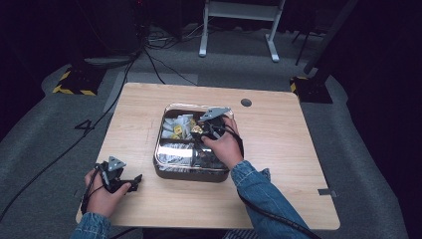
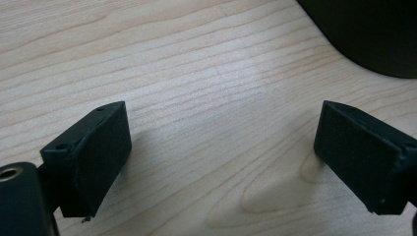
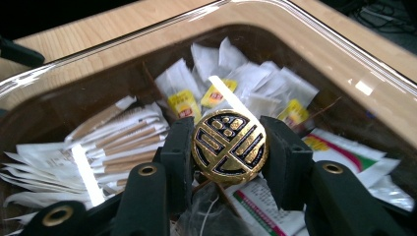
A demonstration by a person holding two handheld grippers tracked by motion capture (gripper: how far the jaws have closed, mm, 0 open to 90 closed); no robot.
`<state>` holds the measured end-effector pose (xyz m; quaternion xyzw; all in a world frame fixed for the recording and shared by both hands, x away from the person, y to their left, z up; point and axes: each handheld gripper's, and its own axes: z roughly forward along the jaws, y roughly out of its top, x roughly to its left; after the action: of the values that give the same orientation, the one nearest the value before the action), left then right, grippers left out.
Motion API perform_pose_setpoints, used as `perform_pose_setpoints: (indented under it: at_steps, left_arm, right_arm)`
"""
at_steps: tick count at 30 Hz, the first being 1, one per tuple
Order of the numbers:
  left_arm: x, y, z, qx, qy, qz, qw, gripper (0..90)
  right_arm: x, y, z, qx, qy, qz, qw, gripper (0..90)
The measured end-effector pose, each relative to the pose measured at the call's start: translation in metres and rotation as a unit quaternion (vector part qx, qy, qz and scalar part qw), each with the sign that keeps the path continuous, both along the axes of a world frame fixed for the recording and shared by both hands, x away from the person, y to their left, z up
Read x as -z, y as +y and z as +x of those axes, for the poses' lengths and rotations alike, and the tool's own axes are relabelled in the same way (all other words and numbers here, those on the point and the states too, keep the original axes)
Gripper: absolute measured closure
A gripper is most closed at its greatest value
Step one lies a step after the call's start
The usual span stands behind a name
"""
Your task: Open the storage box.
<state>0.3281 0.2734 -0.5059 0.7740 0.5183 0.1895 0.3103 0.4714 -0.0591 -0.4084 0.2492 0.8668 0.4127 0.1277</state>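
Note:
A dark box (image 1: 164,167) with a clear lid (image 3: 344,64) stands mid-table, with tea bags (image 3: 216,93) and paper sachets (image 3: 118,132) inside. My right gripper (image 3: 229,147) is over the box's far part, shut on the round gold-and-black knob (image 3: 229,147) of the lid; the same knob (image 1: 197,129) shows between the jaws from above. My left gripper (image 1: 130,183) rests low on the wood near the table's front left corner. Its fingers (image 2: 93,152) stand wide apart with bare wood between them, so it is open, and the box's dark corner (image 2: 373,34) lies ahead of it.
The wooden table (image 1: 278,149) has a round cable hole (image 1: 246,102) behind the box. A strip of tape (image 1: 327,192) marks its right front edge. White frame legs (image 1: 239,30) and cables (image 1: 159,55) lie on the grey floor beyond.

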Motion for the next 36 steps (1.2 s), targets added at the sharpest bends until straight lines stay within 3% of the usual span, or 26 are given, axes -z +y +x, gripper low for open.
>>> perform_pose_setpoints:
  at_steps: [17,36]
  left_arm:
    - [0.0,0.0,0.0,0.001,0.0,0.0,1.0,7.6]
    - [0.0,0.0,0.0,0.0,0.0,-0.001,1.0,7.6]
  right_arm:
    - [-0.053,-0.046,-0.003,0.021,-0.018,0.032,0.9991,58.9]
    - [-0.081,-0.105,-0.002,0.054,-0.029,0.04,0.9973,58.9]
